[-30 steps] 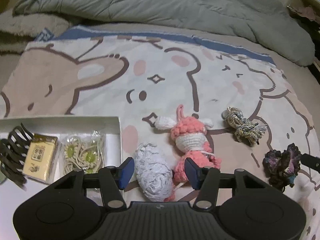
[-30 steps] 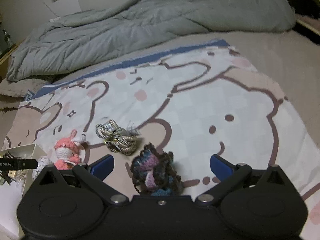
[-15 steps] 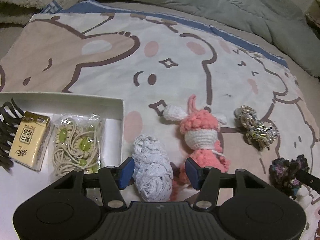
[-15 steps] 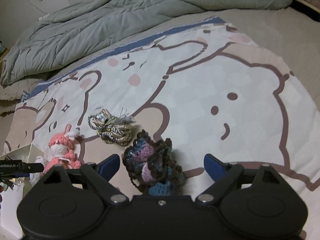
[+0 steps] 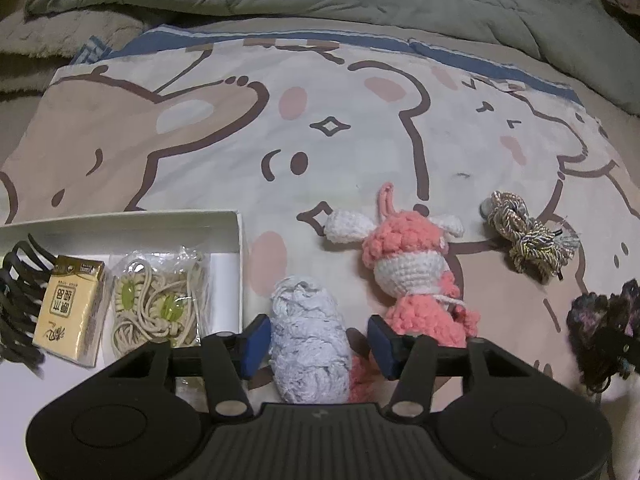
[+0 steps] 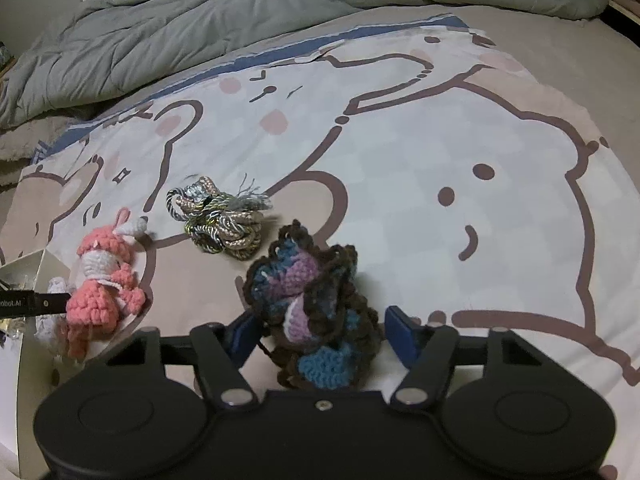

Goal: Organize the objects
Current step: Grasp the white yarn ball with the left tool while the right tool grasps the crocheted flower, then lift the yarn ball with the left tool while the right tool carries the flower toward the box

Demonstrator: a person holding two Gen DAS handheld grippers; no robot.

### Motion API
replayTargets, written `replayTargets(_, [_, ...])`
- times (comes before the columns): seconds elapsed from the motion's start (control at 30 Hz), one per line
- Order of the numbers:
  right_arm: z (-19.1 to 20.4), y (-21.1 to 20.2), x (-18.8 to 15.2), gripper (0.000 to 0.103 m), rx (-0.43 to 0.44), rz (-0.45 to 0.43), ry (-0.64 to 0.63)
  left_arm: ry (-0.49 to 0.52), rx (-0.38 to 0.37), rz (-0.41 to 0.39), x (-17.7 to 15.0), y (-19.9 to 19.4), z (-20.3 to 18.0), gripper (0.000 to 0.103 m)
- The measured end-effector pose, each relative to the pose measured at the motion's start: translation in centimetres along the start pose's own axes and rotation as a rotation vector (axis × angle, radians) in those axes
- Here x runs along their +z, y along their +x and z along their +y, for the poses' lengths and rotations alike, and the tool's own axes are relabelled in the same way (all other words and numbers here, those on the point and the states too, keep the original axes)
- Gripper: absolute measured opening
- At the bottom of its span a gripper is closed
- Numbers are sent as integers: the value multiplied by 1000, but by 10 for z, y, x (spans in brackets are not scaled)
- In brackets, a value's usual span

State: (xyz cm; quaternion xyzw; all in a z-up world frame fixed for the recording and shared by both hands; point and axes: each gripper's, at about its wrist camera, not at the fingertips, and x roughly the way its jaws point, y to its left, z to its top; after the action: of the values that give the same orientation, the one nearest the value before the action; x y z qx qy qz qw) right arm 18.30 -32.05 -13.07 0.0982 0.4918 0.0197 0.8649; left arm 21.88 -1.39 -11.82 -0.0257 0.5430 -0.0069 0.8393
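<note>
Grippers pictured low centre, jaws just closing. Left gripper (image 5: 314, 340): pale blue yarn bundle (image 5: 308, 336) flanked, right pad clear, not gripped. Right gripper (image 6: 320, 334): dark crocheted flower (image 6: 316, 312) straddled, pads not pressing.

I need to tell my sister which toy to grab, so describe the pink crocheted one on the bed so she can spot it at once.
On the cartoon bear blanket, look just right of the white box. The pink crochet doll lies there between a pale blue yarn bundle and a knotted gold-and-grey cord. It alone is salmon pink, with a white face, white ears and a loop on top.
</note>
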Motion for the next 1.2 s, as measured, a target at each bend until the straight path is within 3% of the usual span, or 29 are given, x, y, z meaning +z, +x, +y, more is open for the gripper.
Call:
replayTargets(0.03, [-1, 0, 0, 64, 1, -3, 7, 4, 7, 1, 0, 0, 1, 41])
replayTargets(0.13, [-3, 0, 0, 56, 5, -10, 20, -9, -7, 1, 1, -1, 6, 40])
replayTargets(0.33, [1, -6, 2, 49, 8, -30, -22, -6, -29, -10, 0, -8, 7, 38])
replayTargets(1.2, [33, -100, 10, 48, 77, -275, -77, 70, -125, -283, -16, -113, -4, 38])
